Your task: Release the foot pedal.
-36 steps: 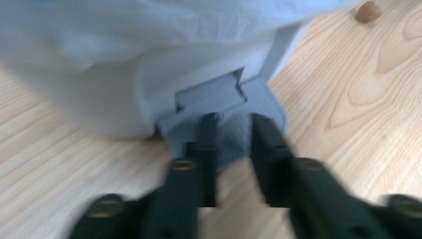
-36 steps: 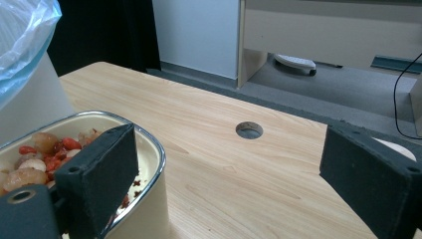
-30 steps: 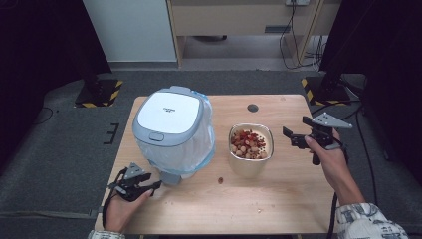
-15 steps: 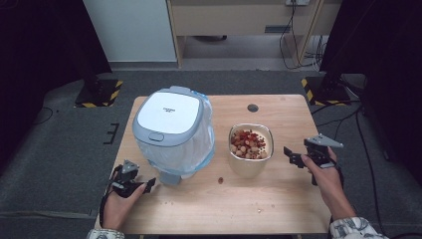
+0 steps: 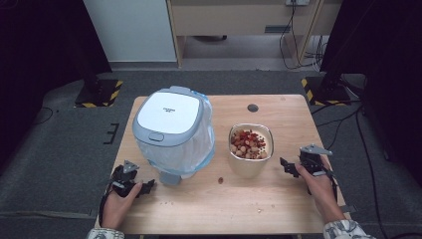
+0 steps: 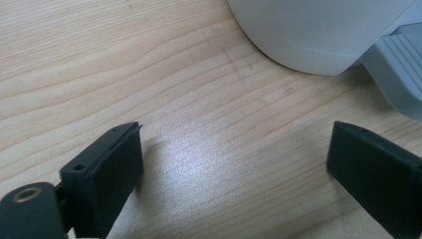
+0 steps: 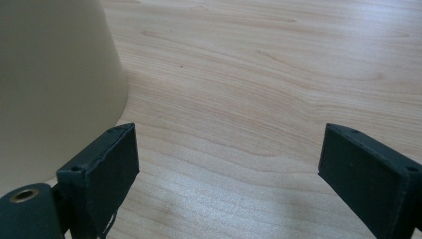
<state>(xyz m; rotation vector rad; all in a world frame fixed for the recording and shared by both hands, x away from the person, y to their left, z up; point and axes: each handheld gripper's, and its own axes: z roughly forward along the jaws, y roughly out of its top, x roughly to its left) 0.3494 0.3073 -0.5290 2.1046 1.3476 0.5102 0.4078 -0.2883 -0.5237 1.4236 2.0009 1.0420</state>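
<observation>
Seen from the high view, a wooden table (image 5: 298,124) bearing a white-lidded appliance (image 5: 171,132) wrapped in clear plastic at about 10 o'clock from table centre, and just beside it at 2 o'clock a cream bowl (image 5: 251,149) of red and pale pieces. Left gripper (image 5: 144,187) resting low at 8 o'clock, jaws parted, nothing held; right gripper (image 5: 287,166) at 4 o'clock, just right of the bowl, jaws likewise released. One stray crumb (image 5: 219,179) lying between appliance and bowl.

Along the left gripper view, jaws spread wide over bare wood, with the appliance's rounded white base at 1 o'clock and a grey ribbed foot (image 6: 398,69) at 2 o'clock.

Along the right gripper view, jaws wide apart and empty, the bowl's smooth wall at 10 o'clock, near the left jaw but apart from it.

Judging by looks: bowl probably rigid, slick-sided and loosely filled, so best taken at the rim and kept level; appliance bulky and likely heavy, plastic wrap slippery, better gripped at base or lid edge.
</observation>
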